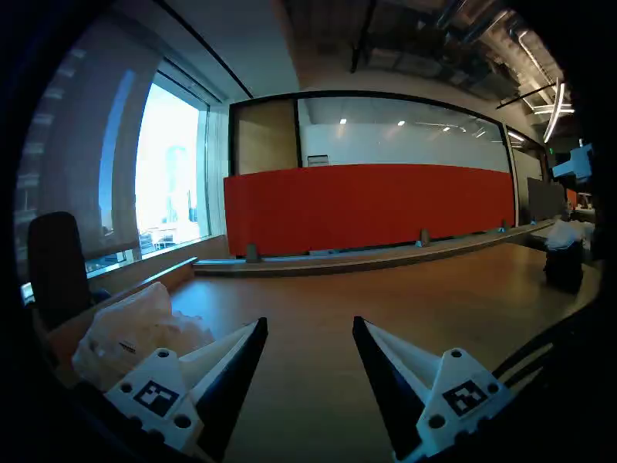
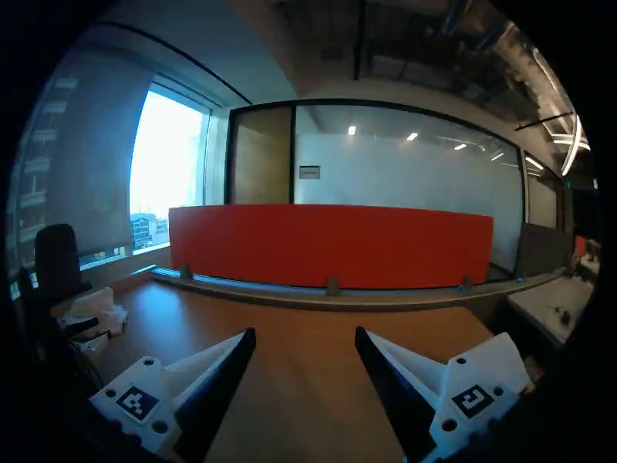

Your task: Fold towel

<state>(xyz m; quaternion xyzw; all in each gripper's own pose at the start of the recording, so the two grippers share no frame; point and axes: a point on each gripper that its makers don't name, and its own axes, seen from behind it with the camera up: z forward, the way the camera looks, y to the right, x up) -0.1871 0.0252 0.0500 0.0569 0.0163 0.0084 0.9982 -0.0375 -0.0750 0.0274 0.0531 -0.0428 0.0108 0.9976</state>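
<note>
Left gripper [image 1: 308, 339], right gripper [image 2: 305, 347]: spread, empty, over brown wooden table [image 1: 432, 285]. Risk: white crumpled heap [image 1: 135, 332], maybe the towel, sits aside; closing here grabs nothing.

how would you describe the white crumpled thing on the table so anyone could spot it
Find the long wooden table in front of the red partition. At the window end, beside the black chair, lies the white crumpled bundle, the only pale, wrinkled heap there.

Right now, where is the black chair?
The black chair stands at the far left of the left gripper view, beside the window, behind the white bundle.
</note>
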